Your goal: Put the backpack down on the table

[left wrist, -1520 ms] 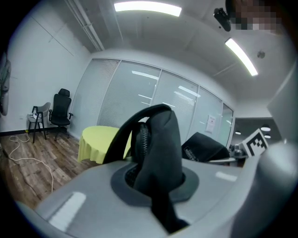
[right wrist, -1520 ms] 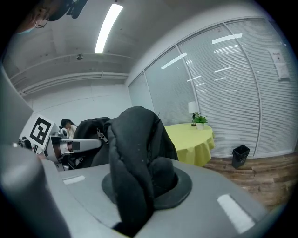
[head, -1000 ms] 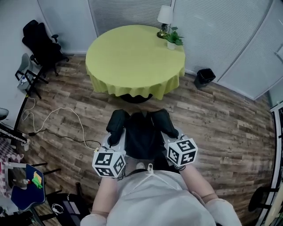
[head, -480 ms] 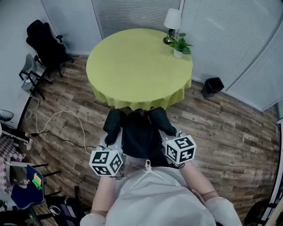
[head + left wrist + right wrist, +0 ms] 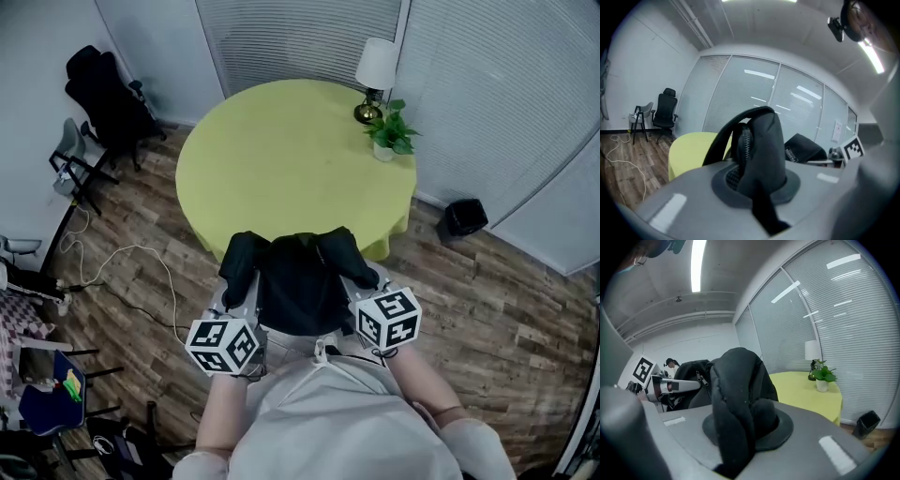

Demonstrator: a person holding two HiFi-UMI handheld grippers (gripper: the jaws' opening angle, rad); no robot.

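A person, seen from above, holds a black fabric backpack [image 5: 298,281] in the air in front of the body, slung between two hand-held claws. The left claw [image 5: 757,187] is all but closed, its jaws pinching a black padded shoulder strap [image 5: 761,140] that bulges up between them. The right claw [image 5: 740,427] is likewise nearly closed, clamped on the other padded strap [image 5: 736,390].

Just ahead stands a round worktop covered with a yellow-green cloth [image 5: 281,159]. A small white-shaded table lamp [image 5: 377,67] and a potted green plant [image 5: 394,136] stand side by side at its far right edge, well apart from the backpack. In the head view the backpack's far end overlaps the worktop's near edge, though from this steep angle it is hard to judge whether it hangs over the cloth or just short of it.

The step in hand appears to be the carry to the worktop; the backpack is not yet set down. The next move calls for bringing it fully over the cloth and lowering both claws together until the bag's underside rests flat. Only then should both straps be released, on the side away from the lamp and plant
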